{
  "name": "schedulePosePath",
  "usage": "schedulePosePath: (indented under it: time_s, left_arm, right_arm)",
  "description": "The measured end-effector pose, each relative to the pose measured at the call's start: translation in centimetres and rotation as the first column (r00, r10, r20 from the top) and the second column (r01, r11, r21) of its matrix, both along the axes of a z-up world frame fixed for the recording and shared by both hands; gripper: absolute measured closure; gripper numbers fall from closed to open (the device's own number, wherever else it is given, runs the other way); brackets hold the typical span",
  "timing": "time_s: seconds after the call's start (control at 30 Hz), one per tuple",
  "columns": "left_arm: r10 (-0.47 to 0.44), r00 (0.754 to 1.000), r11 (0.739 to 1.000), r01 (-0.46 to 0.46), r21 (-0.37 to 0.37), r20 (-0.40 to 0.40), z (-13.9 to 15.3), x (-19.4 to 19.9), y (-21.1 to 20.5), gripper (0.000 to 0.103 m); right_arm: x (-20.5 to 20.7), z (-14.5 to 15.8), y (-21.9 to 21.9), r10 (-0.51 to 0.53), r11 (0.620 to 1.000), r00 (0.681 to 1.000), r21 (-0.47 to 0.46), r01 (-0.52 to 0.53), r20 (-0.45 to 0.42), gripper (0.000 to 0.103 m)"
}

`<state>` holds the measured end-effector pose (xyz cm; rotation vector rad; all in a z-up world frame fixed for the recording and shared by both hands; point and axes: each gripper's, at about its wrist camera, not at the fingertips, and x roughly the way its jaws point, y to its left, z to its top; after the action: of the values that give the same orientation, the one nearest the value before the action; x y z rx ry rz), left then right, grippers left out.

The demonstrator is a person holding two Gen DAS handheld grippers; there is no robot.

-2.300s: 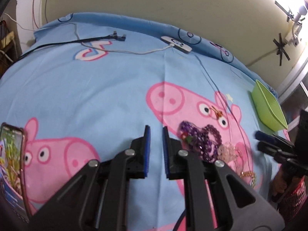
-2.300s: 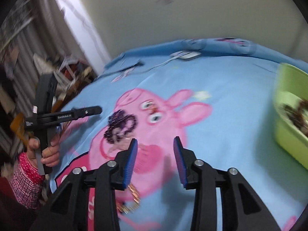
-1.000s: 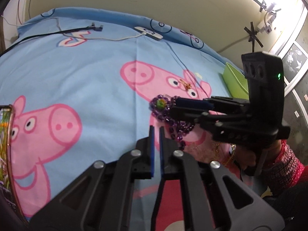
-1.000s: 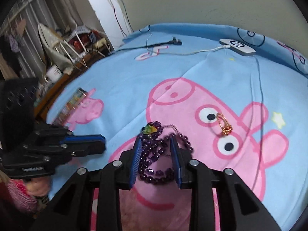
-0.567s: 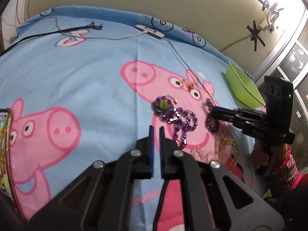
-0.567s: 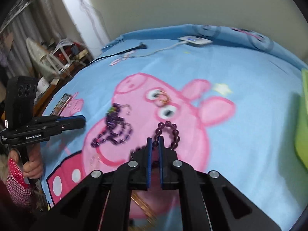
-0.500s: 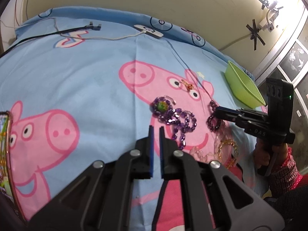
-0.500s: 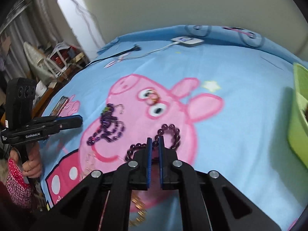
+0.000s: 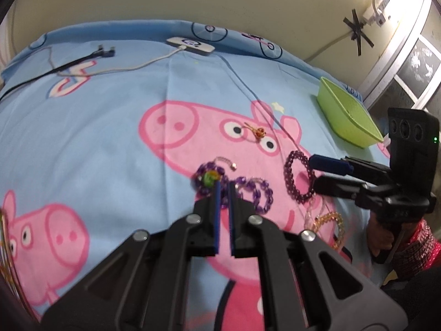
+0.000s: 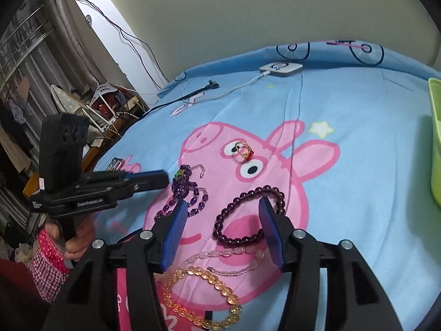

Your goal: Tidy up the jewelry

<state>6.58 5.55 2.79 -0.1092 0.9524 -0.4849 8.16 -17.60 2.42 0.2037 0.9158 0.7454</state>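
A dark purple bead bracelet [image 10: 231, 206] [image 9: 288, 175] lies flat on the pig-print bedsheet [image 10: 358, 165]. My right gripper [image 10: 222, 204] [image 9: 315, 175] straddles it, jaws opening, pads off the beads. A lighter purple faceted necklace [image 10: 183, 186] [image 9: 201, 189] with a green charm lies to the left. My left gripper [image 9: 224, 190] [image 10: 162, 179] is shut and empty, its tips just over that necklace. A gold ring [image 10: 244, 151] [image 9: 259, 131] rests on the pig's eye. A yellow bead bracelet [image 10: 198, 295] [image 9: 329, 220] and a pale pink strand [image 10: 228, 253] lie under my right gripper.
A green basket [image 9: 347, 115] [image 10: 437, 149] sits at the bed's right edge. A white charger [image 10: 281, 69] and cables lie at the far side. A phone [image 10: 114, 164] lies at the left edge. Hands [image 10: 77, 237] hold both grippers.
My right gripper lifted the dark bracelet away from the necklace, carried it right, then opened, and the bracelet now lies on the sheet. My left gripper moved closer to the purple necklace.
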Motion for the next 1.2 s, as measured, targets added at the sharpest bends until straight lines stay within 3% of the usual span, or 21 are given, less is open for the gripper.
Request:
schedulePosePath:
  time_s: [0.13, 0.17, 0.23, 0.3, 0.33, 0.37, 0.67, 0.83, 0.93, 1.0, 1.2]
  left_arm:
    - [-0.01, 1.0, 1.0, 0.01, 0.005, -0.011, -0.5, 2.0, -0.9, 0.098]
    - [-0.006, 1.0, 1.0, 0.006, 0.007, -0.02, -0.6, 2.3, -1.0, 0.089]
    - [0.006, 1.0, 1.0, -0.006, 0.003, -0.028, -1.0, 2.8, -1.1, 0.083]
    - [-0.007, 1.0, 1.0, 0.007, 0.003, -0.008, -0.9, 2.3, -1.2, 0.086]
    - [-0.011, 1.0, 1.0, 0.011, 0.001, -0.001, -0.8, 2.1, -1.2, 0.098]
    - [-0.017, 1.0, 1.0, 0.017, -0.008, 0.005, -0.6, 1.6, -1.1, 0.102]
    - [0.073, 0.997, 0.995, -0.071, -0.065, 0.029, 0.8, -2.4, 3.1, 0.102]
    - [0.113, 0.994, 0.991, -0.113, -0.076, -0.005, 0.5, -3.2, 4.4, 0.102]
    - [0.083, 0.996, 0.992, -0.084, -0.093, -0.012, 0.4, -3.0, 3.9, 0.102]
    - [0.062, 0.998, 0.995, -0.062, -0.076, -0.009, 0.3, -2.7, 3.1, 0.102]
    - [0.032, 0.999, 0.999, -0.032, -0.012, 0.007, 0.2, 0.2, 1.4, 0.102]
  right_arm:
    - [0.3, -0.5, -0.2, -0.007, 1.0, 1.0, 0.014, 0.008, -0.024, 0.068]
    - [0.2, -0.5, -0.3, -0.005, 1.0, 1.0, 0.015, 0.006, -0.025, 0.068]
    - [0.2, -0.5, -0.1, 0.006, 1.0, 1.0, 0.015, -0.006, -0.029, 0.068]
    - [0.1, -0.5, 0.1, 0.014, 1.0, 1.0, 0.014, -0.013, -0.027, 0.068]
    - [0.1, -0.6, 0.2, 0.017, 1.0, 0.999, 0.013, -0.017, -0.027, 0.068]
    - [0.1, -0.6, 0.3, 0.018, 1.0, 0.999, 0.012, -0.018, -0.028, 0.068]
    - [0.4, -0.8, -0.1, 0.02, 0.999, 0.999, 0.032, -0.019, -0.039, 0.068]
    - [0.0, -0.4, 0.6, 0.041, 0.999, 0.999, 0.036, -0.041, -0.021, 0.068]
    - [0.0, -0.2, 1.4, 0.05, 0.999, 0.999, 0.02, -0.05, -0.004, 0.066]
    - [0.0, 0.0, 1.8, 0.048, 0.999, 0.999, 0.011, -0.048, 0.01, 0.06]
    - [0.0, 0.7, 3.3, 0.068, 0.997, 0.996, -0.032, -0.066, 0.059, 0.059]
